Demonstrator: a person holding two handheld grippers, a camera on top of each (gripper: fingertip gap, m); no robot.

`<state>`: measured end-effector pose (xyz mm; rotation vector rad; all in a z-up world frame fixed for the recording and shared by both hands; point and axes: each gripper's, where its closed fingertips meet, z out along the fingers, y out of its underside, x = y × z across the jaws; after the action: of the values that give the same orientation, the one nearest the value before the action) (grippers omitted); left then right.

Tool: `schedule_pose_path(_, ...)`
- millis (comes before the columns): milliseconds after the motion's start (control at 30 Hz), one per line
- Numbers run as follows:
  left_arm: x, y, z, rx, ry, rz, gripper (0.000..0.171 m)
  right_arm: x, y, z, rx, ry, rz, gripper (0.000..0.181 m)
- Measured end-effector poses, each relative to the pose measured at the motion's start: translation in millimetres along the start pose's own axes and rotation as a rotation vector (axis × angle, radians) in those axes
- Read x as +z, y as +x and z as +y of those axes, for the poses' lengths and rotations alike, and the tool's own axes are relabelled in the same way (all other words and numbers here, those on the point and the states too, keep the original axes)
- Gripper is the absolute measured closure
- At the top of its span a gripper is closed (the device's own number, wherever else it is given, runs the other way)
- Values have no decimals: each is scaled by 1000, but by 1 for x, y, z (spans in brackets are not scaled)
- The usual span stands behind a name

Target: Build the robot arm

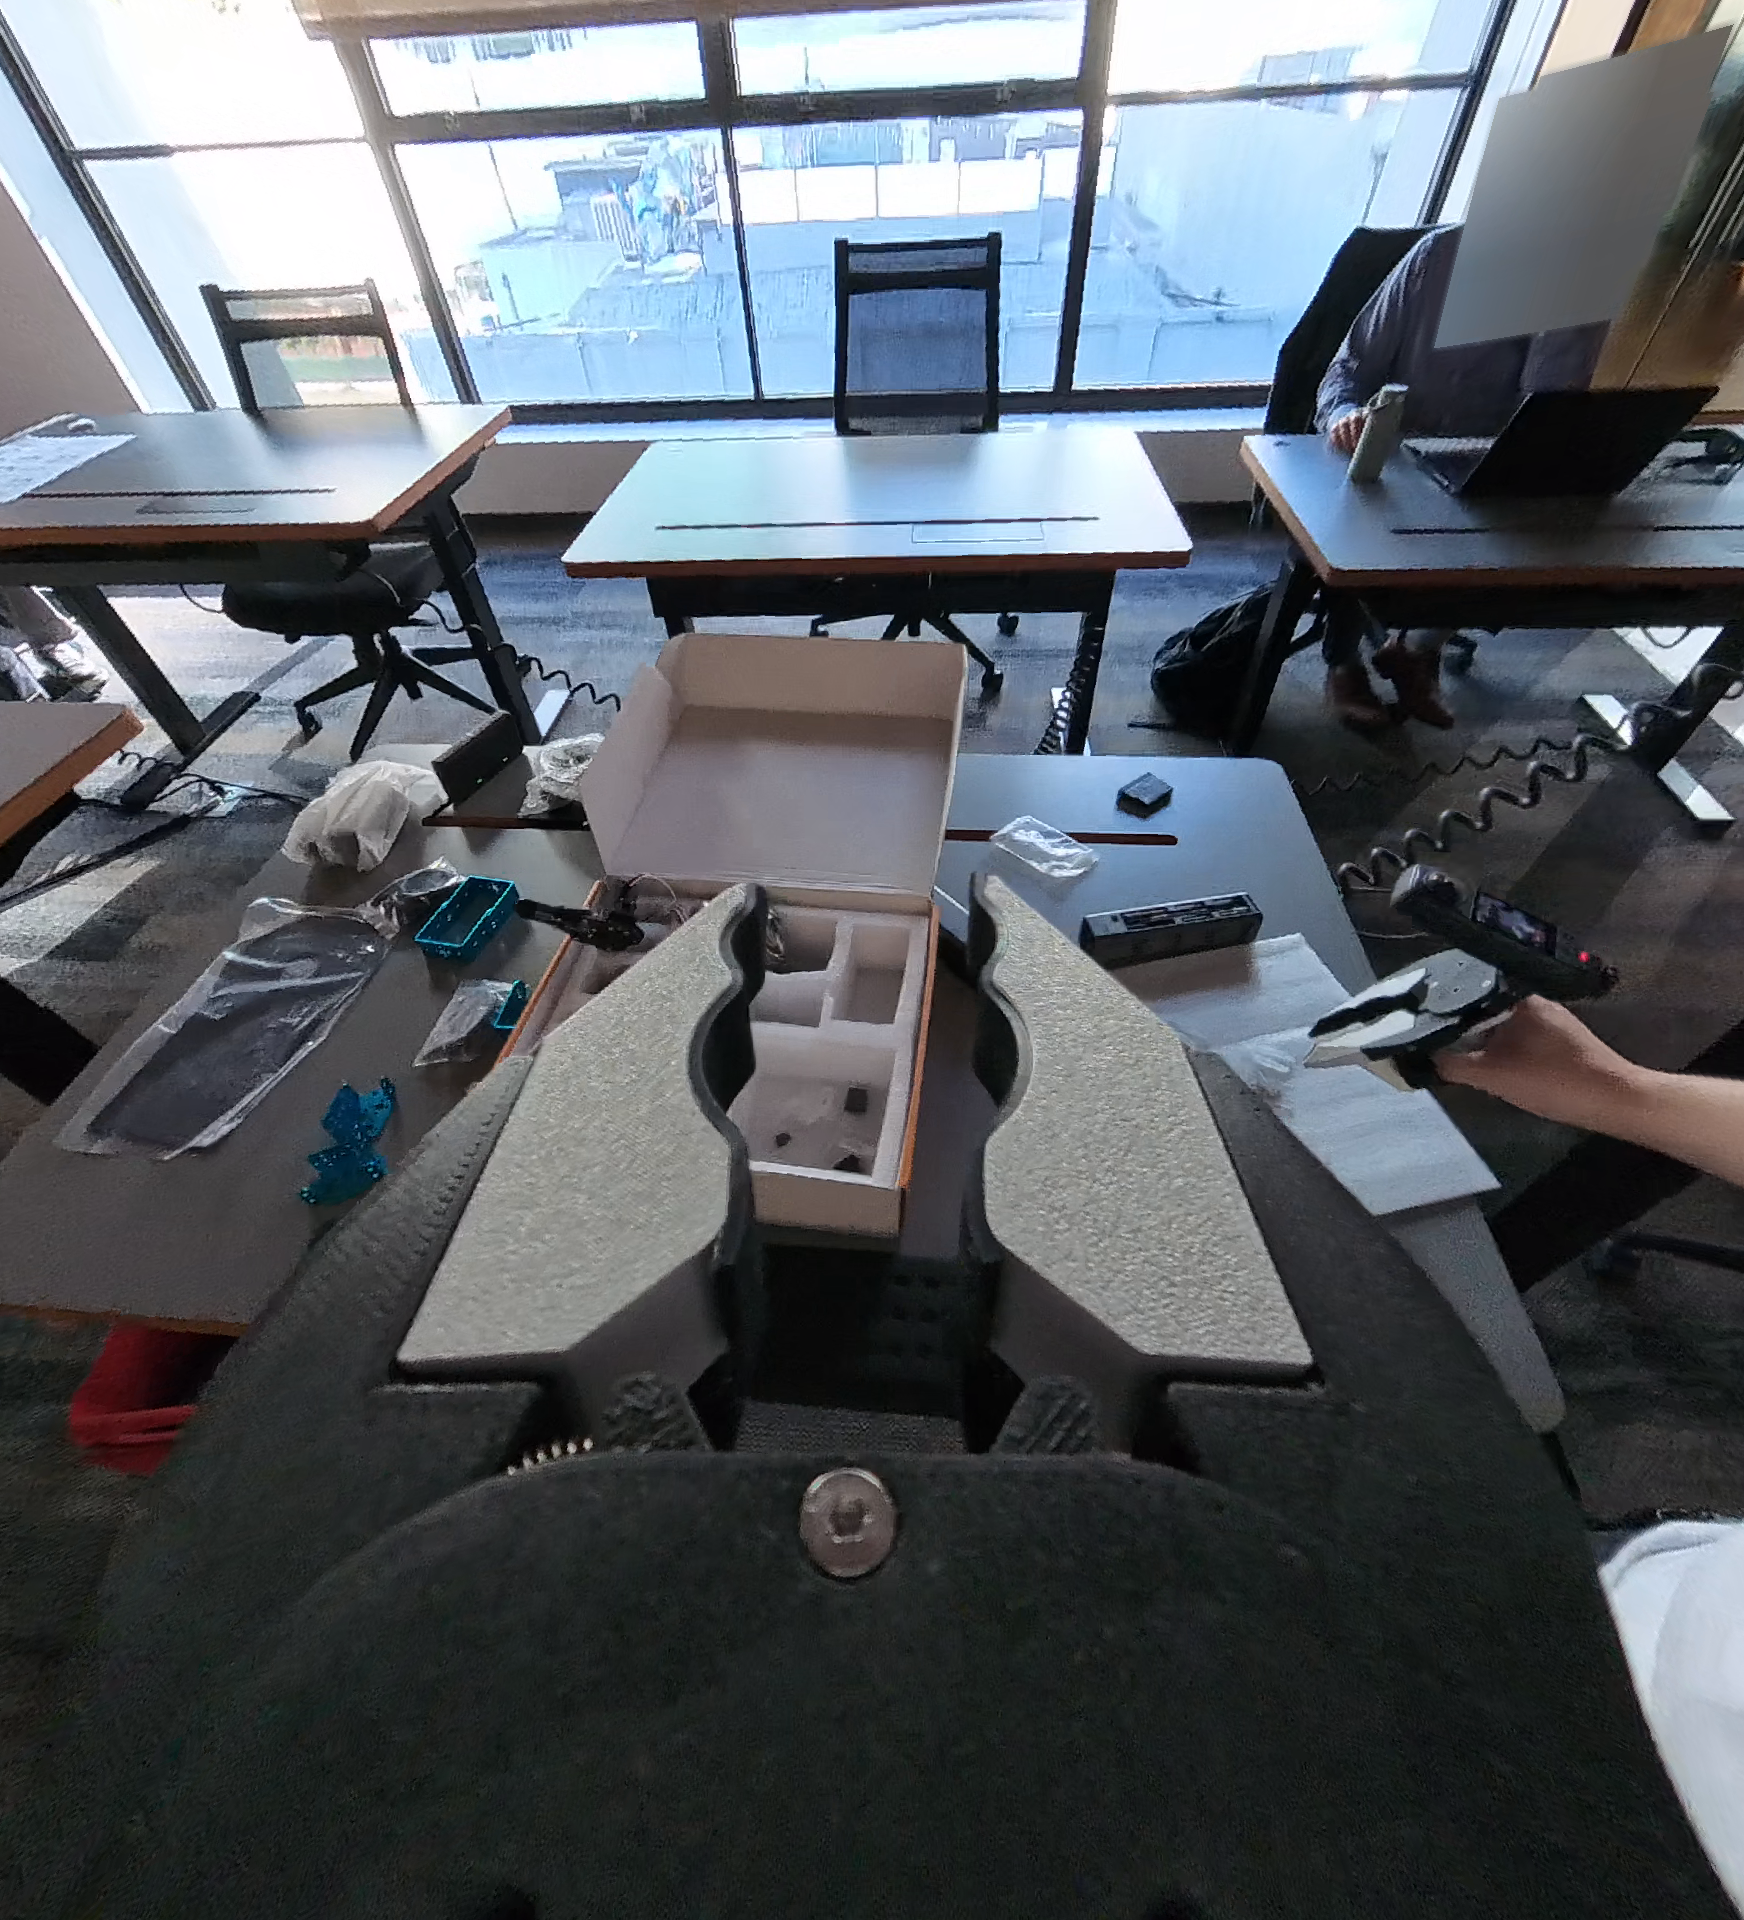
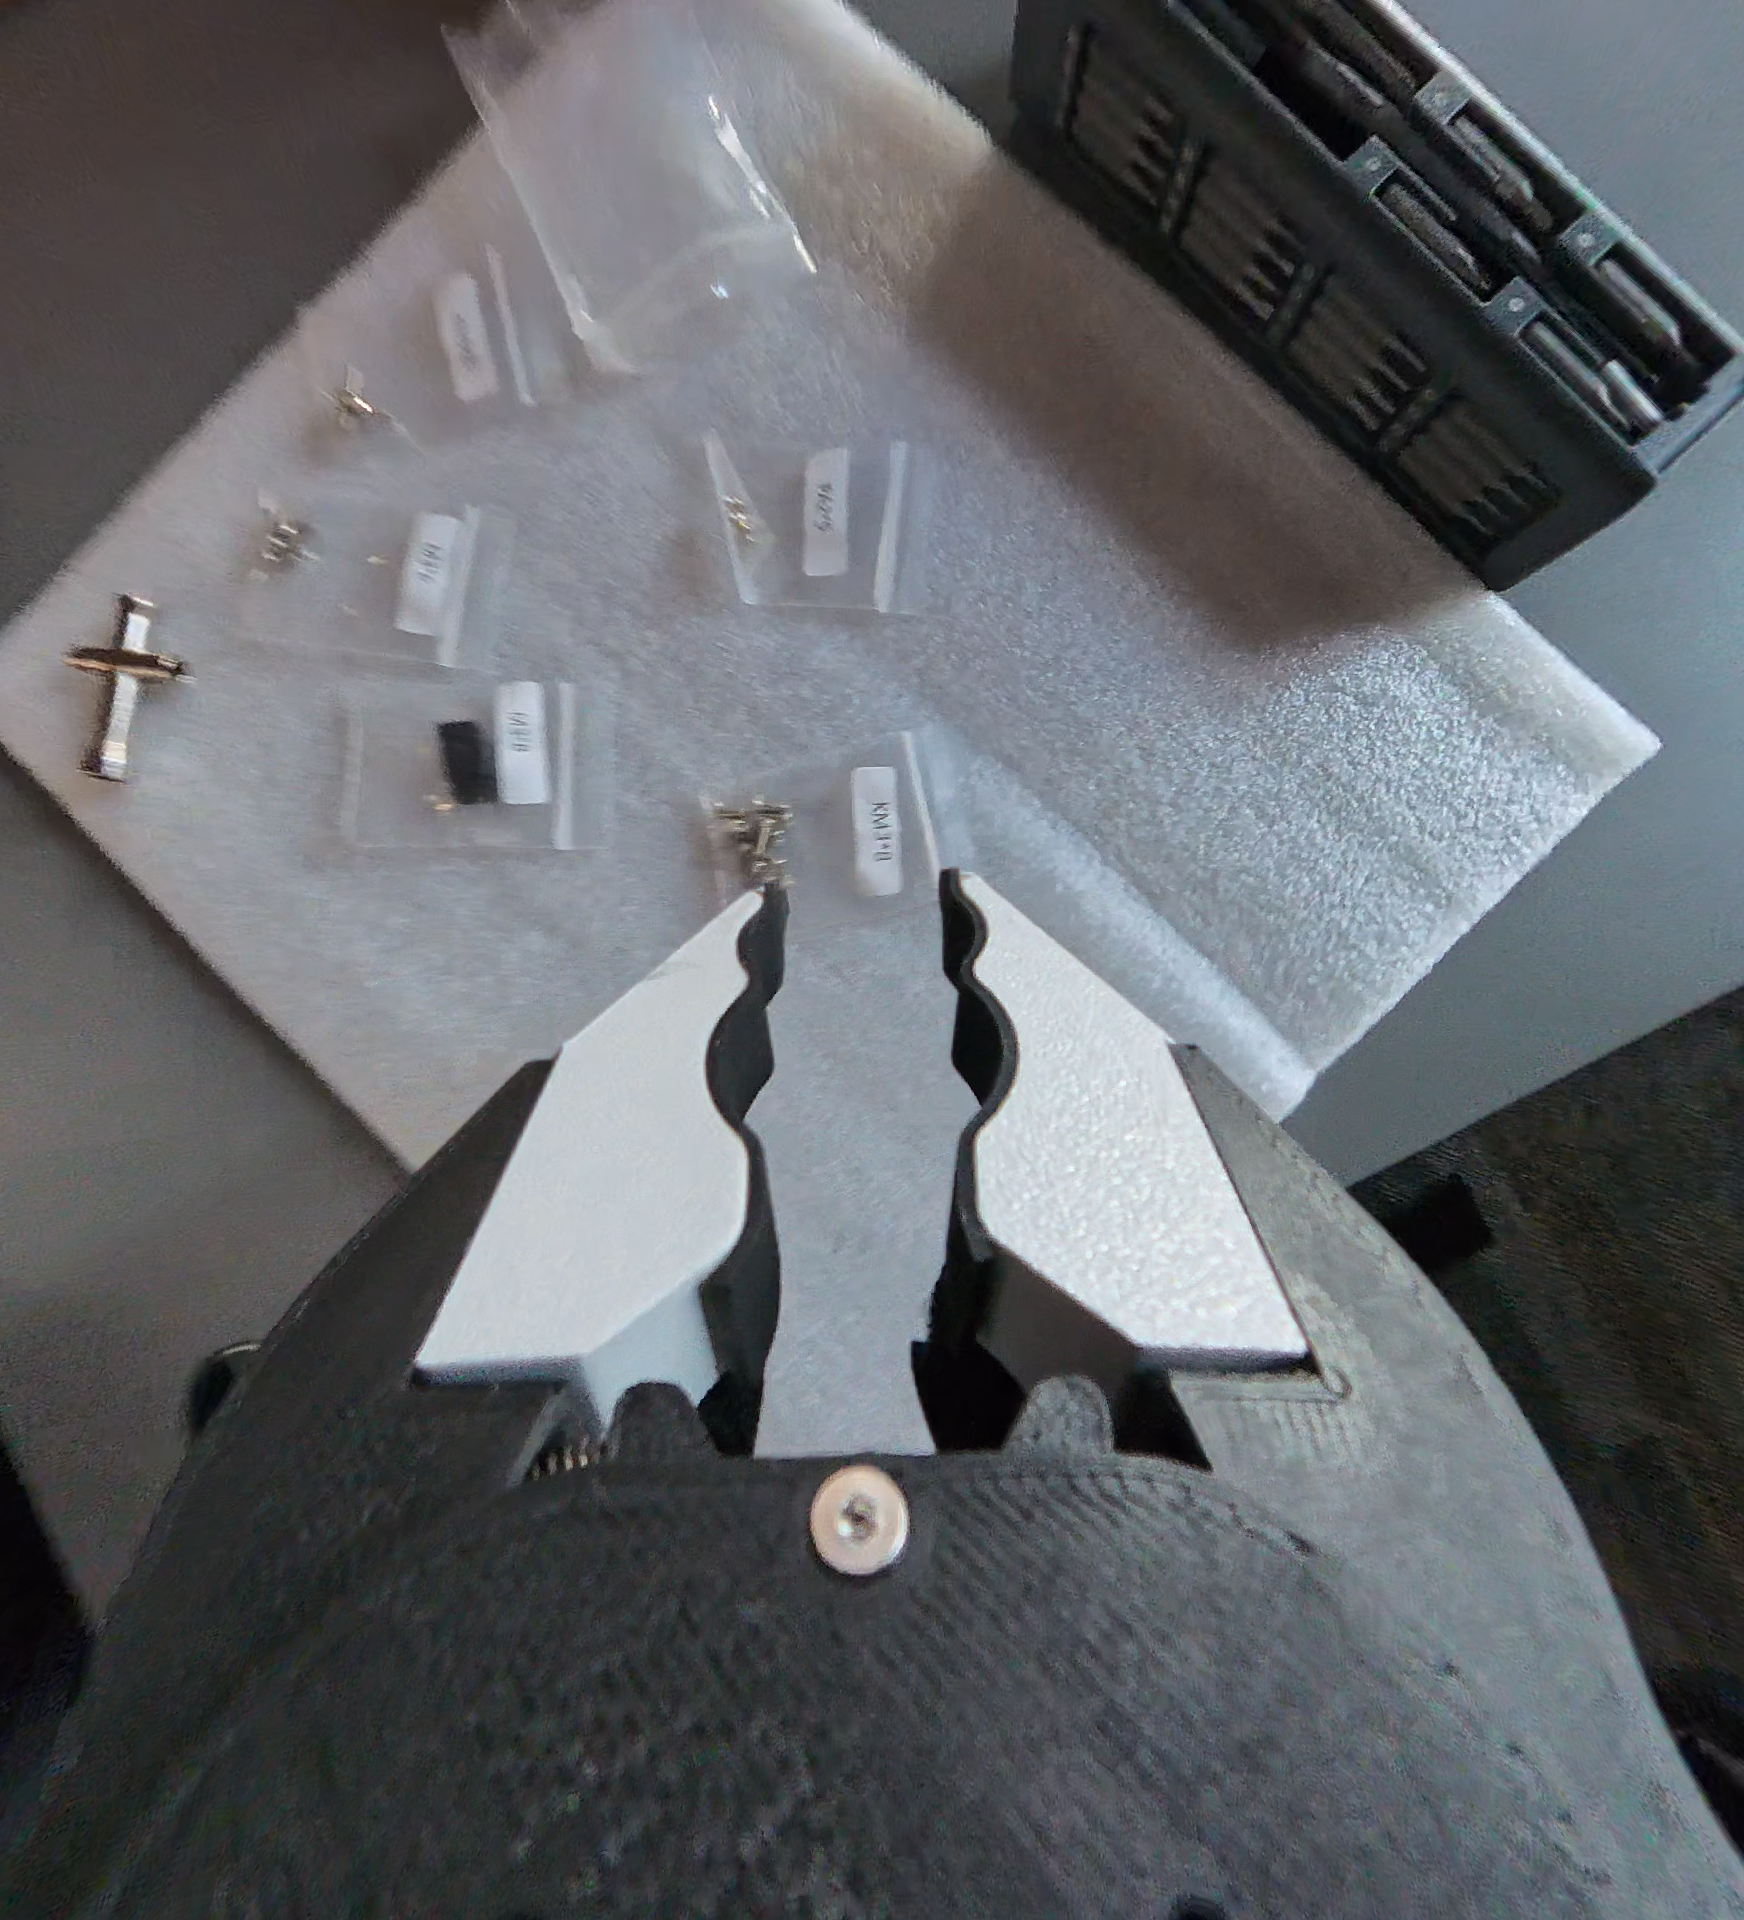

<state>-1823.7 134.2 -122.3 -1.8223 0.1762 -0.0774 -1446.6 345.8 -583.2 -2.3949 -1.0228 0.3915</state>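
Jaws wide on left gripper [image 1: 860, 914], empty, box [image 1: 826, 1049] ahead. Right gripper [image 2: 855, 885] gapped, empty; screws [image 2: 752, 826] just off left tip, none gripped.

Open tools [image 1: 863, 914] [image 2: 863, 883] above kit parts.

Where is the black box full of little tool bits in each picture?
Left wrist view: the black bit box lies right of the open cardboard box, behind the white foam sheet.
Right wrist view: it is at the top right, beside the same sheet.
Shared landmark: the white foam sheet.
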Motion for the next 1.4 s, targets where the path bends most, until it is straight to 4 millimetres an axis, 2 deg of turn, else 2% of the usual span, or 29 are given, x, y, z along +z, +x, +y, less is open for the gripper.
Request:
schedule_pose_path(133,29,-7,-18,-4,36,-3,135,28,10,4,-51,-69,-27,149)
schedule_pose_path(267,56,-7,-18,8,-1,9,135,43,10,8,-93,-128,-50,150)
schedule_pose_path(433,82,-8,-18,32,-28,38,135,46,11,4,-109,-99,-65,159)
schedule_pose_path(500,92,-9,-15,34,-42,46,135,43,11,2,-85,-85,-84,179)
schedule_pose_path(767,128,-1,8,-10,-103,134,136,36,1,0,-125,-69,-103,178)
schedule_pose_path(867,149,6,20,-33,-134,197,136,25,-10,-12,-99,-30,-148,179)
schedule_pose_path(967,171,19,35,-39,-151,256,135,2,-25,-38,-97,45,-205,180)
schedule_pose_path(1067,189,43,54,-46,-175,360,133,-34,-44,-78,-80,137,-308,180)
schedule_pose_path(1133,200,64,67,-78,-192,451,130,-70,-60,-116,-35,226,-424,181)
schedule_pose_path(1233,216,104,78,-187,-199,637,125,-133,-82,-179,47,345,-622,181)
schedule_pose_path(1333,228,146,70,-292,-169,822,119,-201,-106,-234,64,426,-817,181)
schedule_pose_path(1400,228,170,43,-347,-68,921,117,-243,-121,-263,40,486,-903,181)
